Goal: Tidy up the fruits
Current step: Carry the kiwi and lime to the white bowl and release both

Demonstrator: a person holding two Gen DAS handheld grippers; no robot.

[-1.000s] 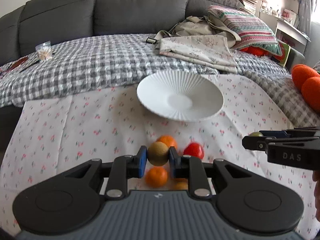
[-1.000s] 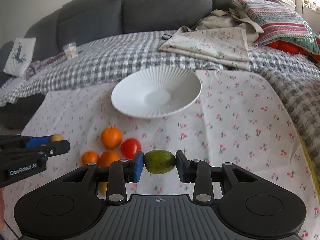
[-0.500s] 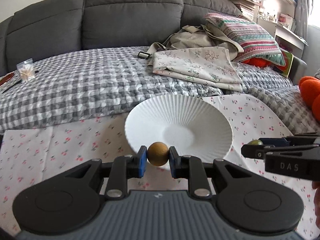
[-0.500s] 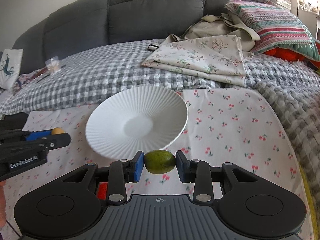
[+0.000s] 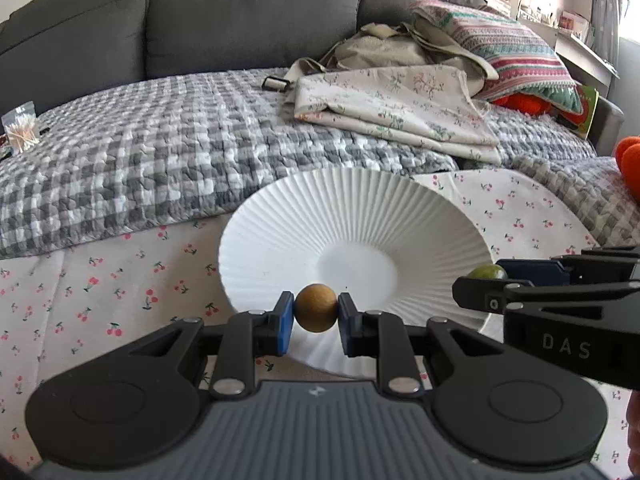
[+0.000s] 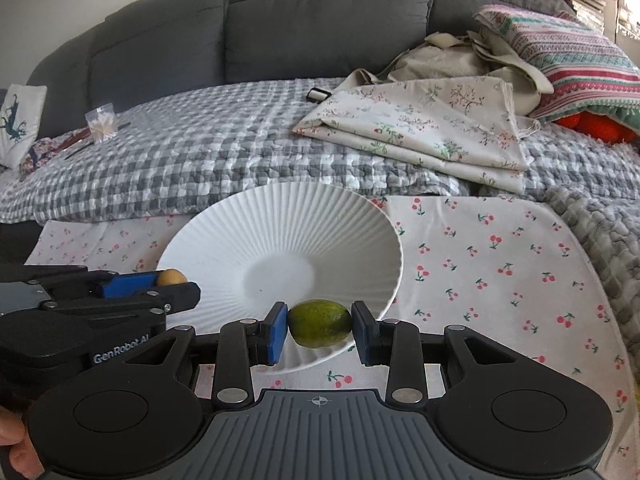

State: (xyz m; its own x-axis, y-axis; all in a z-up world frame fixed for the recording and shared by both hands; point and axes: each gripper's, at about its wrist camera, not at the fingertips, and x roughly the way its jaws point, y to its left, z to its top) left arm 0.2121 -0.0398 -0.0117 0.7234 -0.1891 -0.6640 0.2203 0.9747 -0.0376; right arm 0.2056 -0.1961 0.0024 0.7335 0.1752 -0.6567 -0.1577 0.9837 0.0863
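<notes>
Fruits, 2 in hand. Brown round fruit (image 5: 315, 307): pinched between the blue pads of the left gripper (image 5: 315, 322), held in the air above the near rim of the white ribbed plate (image 5: 280, 224). Green fruit (image 6: 319, 323): oval, pinched between the blue pads of the right gripper (image 6: 319, 332), likewise above the plate's near rim. Each gripper shows side-on in the other's view, fruit visible at its tip. Plate: wide, shallow, with nothing lying in it; rests on a cherry-print cloth (image 6: 500, 272). Behind the cloth: grey-and-white checked quilt (image 5: 120, 160), with a folded floral fabric (image 6: 420, 132) lying on it at right. Further right: striped cushion (image 6: 572, 56). Far left on quilt: small clear bag (image 5: 20, 126). Backdrop: dark grey sofa (image 5: 240, 12).
</notes>
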